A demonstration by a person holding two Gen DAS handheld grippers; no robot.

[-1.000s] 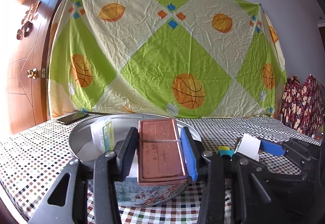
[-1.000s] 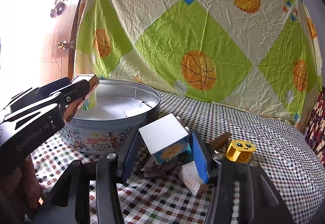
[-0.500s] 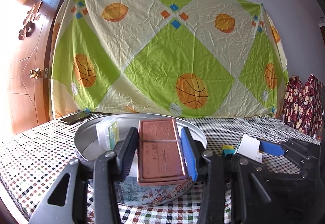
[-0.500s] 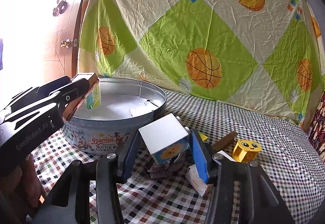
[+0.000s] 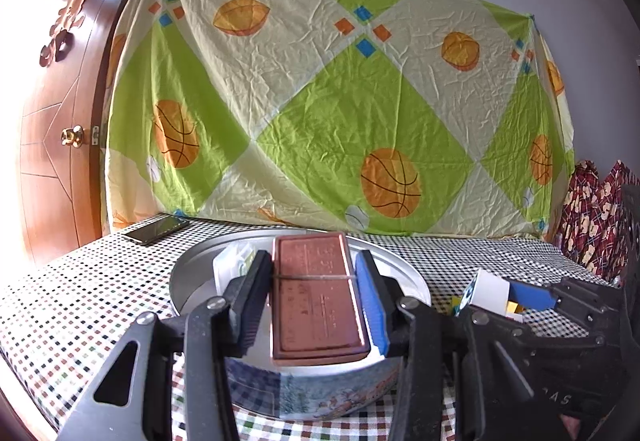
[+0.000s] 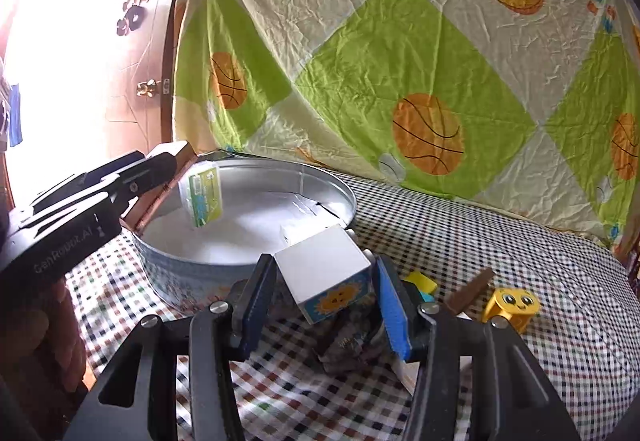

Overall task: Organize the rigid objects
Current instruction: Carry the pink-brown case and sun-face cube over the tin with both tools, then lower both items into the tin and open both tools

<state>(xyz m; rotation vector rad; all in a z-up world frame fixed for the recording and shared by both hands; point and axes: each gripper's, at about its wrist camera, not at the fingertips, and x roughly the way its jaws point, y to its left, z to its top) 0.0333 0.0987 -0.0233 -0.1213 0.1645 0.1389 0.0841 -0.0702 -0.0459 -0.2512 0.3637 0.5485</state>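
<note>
A flat brown box (image 5: 316, 297) with a thin band round it sits in my left gripper (image 5: 314, 273), which is shut on it above the near rim of a round cookie tin (image 5: 404, 281). In the right wrist view the same box (image 6: 168, 177) hangs over the tin's (image 6: 240, 265) left rim. A white cube with a sun picture (image 6: 326, 277) is held tilted in my right gripper (image 6: 324, 281), shut on it just in front of the tin's right side. From the left wrist view the cube (image 5: 490, 289) shows at the right. Inside the tin leans a small green and white carton (image 6: 202, 197).
On the checked tablecloth (image 6: 480, 241) to the right lie a yellow smiling block (image 6: 514, 305), a brown stick (image 6: 470, 289), a yellow and blue piece (image 6: 422, 283) and a crumpled wrapper (image 6: 348, 345). A phone (image 5: 156, 229) lies at the back left. A patterned sheet covers the wall; a wooden door stands left.
Both grippers have moved a little forward and up with their loads, so the tin now lies lower and closer under them. Neither grip has changed.
</note>
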